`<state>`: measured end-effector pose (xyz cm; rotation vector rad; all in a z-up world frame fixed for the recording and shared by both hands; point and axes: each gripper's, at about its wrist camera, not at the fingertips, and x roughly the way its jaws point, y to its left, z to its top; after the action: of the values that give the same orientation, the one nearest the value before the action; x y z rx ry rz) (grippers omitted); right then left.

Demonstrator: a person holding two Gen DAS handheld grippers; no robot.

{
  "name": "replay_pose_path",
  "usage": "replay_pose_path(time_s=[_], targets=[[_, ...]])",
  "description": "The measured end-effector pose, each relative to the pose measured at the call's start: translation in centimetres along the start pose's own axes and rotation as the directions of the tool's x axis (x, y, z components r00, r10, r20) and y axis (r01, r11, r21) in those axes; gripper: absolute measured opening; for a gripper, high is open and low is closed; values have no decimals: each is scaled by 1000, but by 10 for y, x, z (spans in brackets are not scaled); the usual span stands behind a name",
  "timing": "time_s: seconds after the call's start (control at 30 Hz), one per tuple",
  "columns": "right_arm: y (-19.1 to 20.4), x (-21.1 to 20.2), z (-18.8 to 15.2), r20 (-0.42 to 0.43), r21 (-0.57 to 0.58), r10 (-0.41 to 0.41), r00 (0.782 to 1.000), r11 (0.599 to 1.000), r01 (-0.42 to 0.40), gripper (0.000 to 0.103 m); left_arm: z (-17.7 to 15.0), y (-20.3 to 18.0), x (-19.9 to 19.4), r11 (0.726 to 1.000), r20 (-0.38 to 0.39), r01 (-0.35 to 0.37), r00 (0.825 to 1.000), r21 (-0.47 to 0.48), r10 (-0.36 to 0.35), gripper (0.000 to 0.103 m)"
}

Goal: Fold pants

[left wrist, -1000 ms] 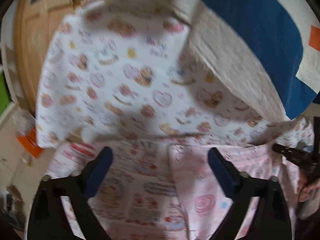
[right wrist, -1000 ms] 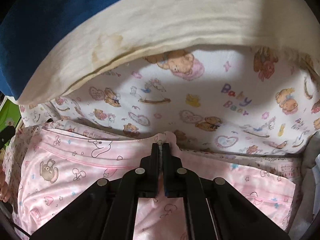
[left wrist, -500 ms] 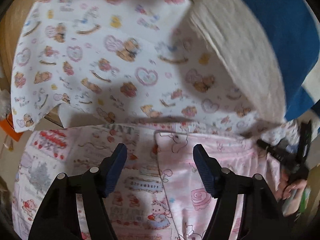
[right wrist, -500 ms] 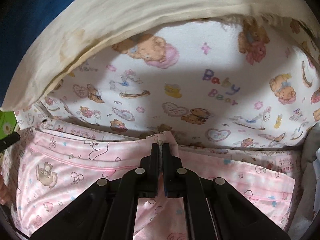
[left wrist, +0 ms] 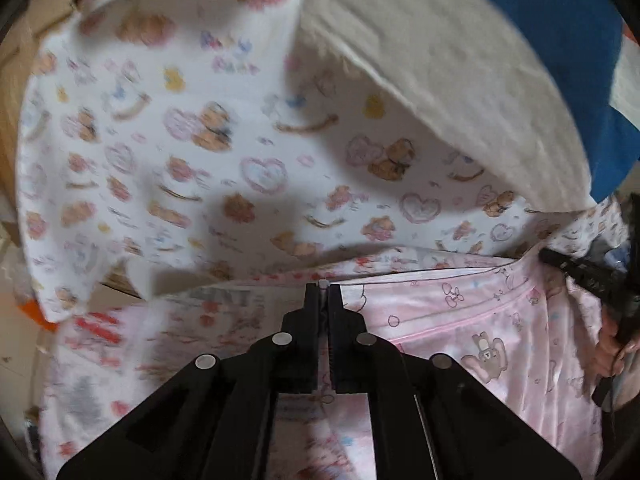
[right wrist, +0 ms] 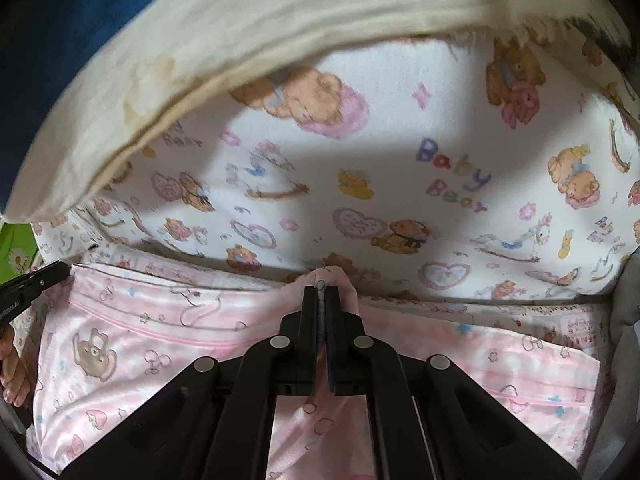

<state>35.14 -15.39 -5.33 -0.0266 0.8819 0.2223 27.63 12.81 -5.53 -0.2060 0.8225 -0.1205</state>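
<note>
The pink printed pants (left wrist: pixel 472 332) lie flat on a bed, with their far edge toward a bear-print sheet. My left gripper (left wrist: pixel 323 287) is shut on the pants' far left corner edge. In the right wrist view the pants (right wrist: pixel 168 344) spread to both sides. My right gripper (right wrist: pixel 320 290) is shut on a pinched-up fold of the pink fabric at its far edge. The right gripper also shows at the right edge of the left wrist view (left wrist: pixel 588 280), and the left gripper's tip shows at the left edge of the right wrist view (right wrist: pixel 32 284).
A white bear-print sheet (left wrist: pixel 240 152) lies beyond the pants. A cream blanket (right wrist: pixel 260 32) over blue bedding (left wrist: pixel 560 60) lies behind it. A strawberry-print cloth (left wrist: pixel 120 344) lies under the pants at left. Wooden furniture and floor clutter are at far left.
My left gripper moved down to the pants' edge and closed on it; it was open a second ago. My right gripper stayed shut on the pink fabric and moved slightly forward.
</note>
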Motion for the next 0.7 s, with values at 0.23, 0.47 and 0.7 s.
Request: replay_pose_path(time_s=[0.23, 0.47, 0.7], targets=[[27, -28, -2, 131, -73, 95, 987, 994, -86, 3, 19, 6, -63, 990, 149, -141, 979, 1, 140, 3], [78, -9, 18, 58, -116, 42, 997, 993, -36, 3, 26, 30, -59, 925, 44, -379, 924, -30, 380, 3], [110, 16, 20, 11, -151, 19, 1000, 988, -17, 3, 14, 61, -23, 900, -152, -434, 893, -44, 423, 3]])
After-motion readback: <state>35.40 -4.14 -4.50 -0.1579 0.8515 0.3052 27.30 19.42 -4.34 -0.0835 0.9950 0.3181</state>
